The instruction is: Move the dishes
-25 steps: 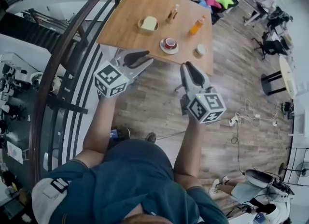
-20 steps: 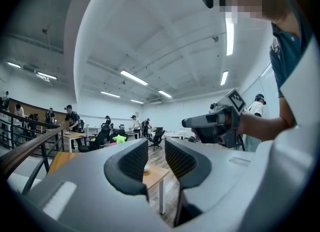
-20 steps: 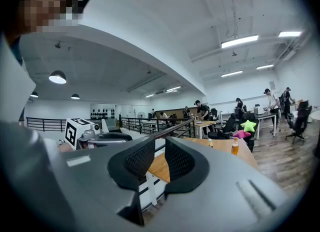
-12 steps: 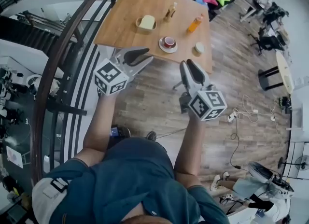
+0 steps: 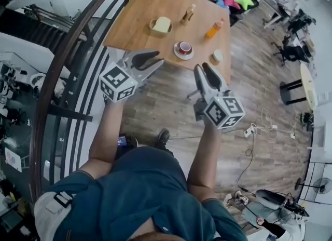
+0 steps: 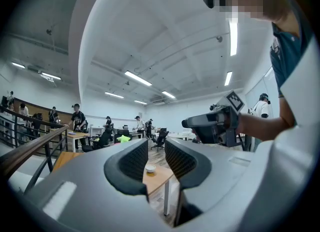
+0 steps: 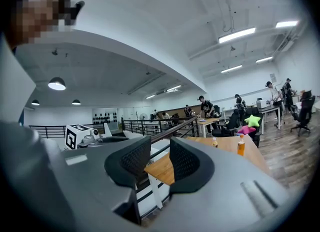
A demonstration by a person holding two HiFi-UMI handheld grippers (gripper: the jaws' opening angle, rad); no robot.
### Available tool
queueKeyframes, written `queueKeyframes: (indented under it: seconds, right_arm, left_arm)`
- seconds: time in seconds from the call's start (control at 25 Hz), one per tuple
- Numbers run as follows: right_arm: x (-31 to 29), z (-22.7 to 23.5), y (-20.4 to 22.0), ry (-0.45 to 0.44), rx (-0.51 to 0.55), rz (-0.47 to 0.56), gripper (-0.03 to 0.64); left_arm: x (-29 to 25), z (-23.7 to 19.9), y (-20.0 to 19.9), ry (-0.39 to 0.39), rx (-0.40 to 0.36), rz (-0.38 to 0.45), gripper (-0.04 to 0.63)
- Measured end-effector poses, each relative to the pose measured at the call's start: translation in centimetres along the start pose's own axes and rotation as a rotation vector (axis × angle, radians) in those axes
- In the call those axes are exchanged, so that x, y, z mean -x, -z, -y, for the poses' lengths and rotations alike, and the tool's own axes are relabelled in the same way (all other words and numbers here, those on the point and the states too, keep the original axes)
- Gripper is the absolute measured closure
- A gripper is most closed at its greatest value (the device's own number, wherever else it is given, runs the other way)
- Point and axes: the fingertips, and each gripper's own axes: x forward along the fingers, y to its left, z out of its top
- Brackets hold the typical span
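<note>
On the wooden table (image 5: 136, 21) stand a red cup on a white saucer (image 5: 183, 49), a bowl holding something pale yellow (image 5: 161, 25) and a small white bowl (image 5: 217, 55). My left gripper (image 5: 147, 61) is open and empty, held in the air short of the table's near edge. My right gripper (image 5: 206, 77) is also open and empty, below the table's near right corner. Past the left gripper (image 6: 156, 156), the left gripper view shows the small white bowl (image 6: 150, 168). Beyond the right gripper (image 7: 160, 158), the right gripper view shows the table (image 7: 162, 168).
An orange bottle (image 5: 214, 28) and a brown bottle (image 5: 188, 14) stand at the table's back. A dark curved railing (image 5: 67, 58) runs along the left. Cables and a power strip (image 5: 251, 129) lie on the wooden floor at right. Chairs and people fill the far room.
Both grippers keep nearly the same pose, still open. The right gripper has drifted slightly right, and a foot on the floor has shifted.
</note>
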Motion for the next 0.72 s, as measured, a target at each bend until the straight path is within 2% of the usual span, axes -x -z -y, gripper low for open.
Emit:
queueKeyframes:
  seconds: [0.28, 0.72]
  right_arm:
    - [-2.2, 3.8, -2.0, -0.081, -0.011, 0.016, 0.517]
    - [-4.5, 9.7, -2.1, -0.196, -0.024, -0.002, 0.517]
  left_arm:
    - [-2.5, -1.8, -1.0, -0.086, -0.021, -0.014, 0.5]
    - [-7.0, -2.4, 0.1, -0.195, -0.028, -0.047, 0.5]
